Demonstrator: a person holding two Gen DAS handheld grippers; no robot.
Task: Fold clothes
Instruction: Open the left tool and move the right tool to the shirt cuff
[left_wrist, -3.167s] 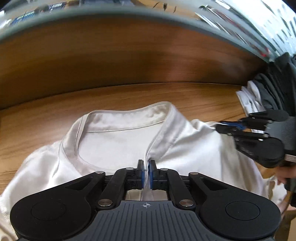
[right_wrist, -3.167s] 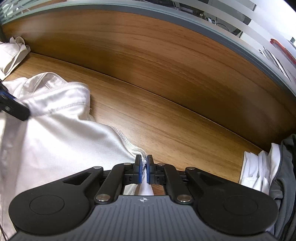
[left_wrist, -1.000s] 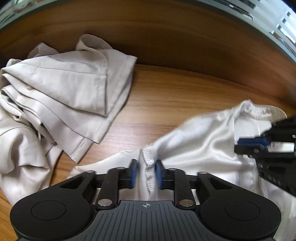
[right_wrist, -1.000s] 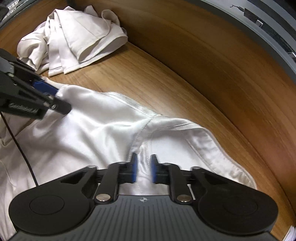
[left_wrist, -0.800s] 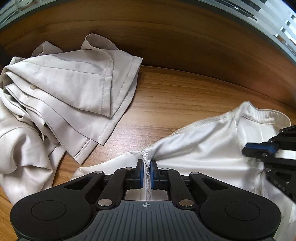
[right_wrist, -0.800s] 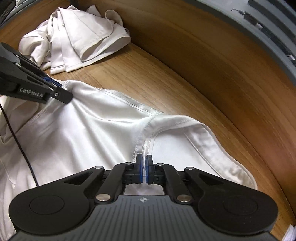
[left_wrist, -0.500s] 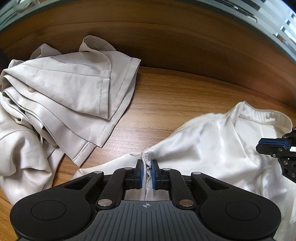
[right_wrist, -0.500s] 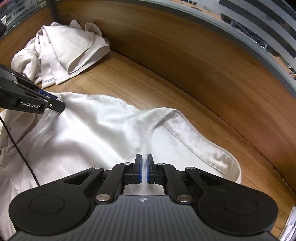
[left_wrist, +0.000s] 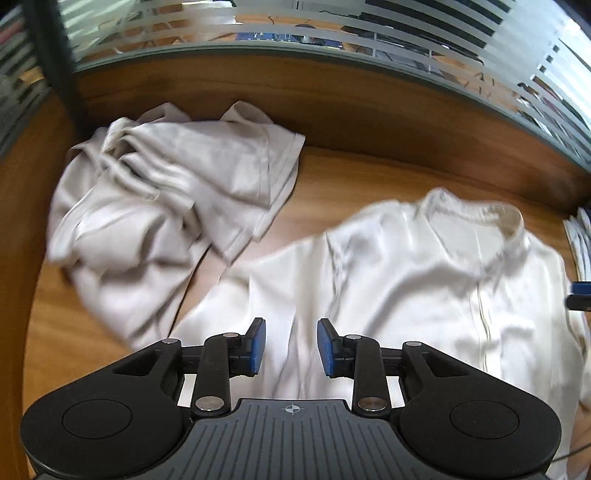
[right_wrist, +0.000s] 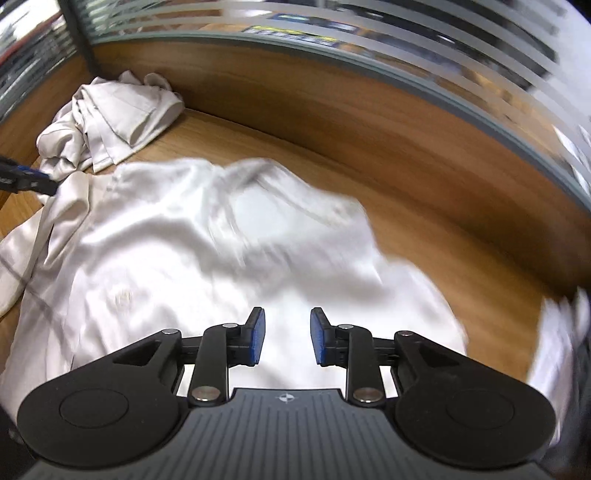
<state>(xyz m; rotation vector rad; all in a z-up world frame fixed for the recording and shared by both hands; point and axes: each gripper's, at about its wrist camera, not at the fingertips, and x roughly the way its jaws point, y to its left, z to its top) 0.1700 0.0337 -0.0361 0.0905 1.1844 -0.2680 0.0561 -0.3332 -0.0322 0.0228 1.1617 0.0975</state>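
Since before: both our grippers have let go of the shirt and lifted clear.
Left gripper: jaws opening, nothing between them.
Right gripper: jaws opening, empty.
Shirt: spread on our table, collar away from us.
Pile: crumpled, beside the shirt.

I can read no text, label or number anywhere here; the only mark is a small crosshair sign printed on the ribbed body of my left gripper and my right gripper.
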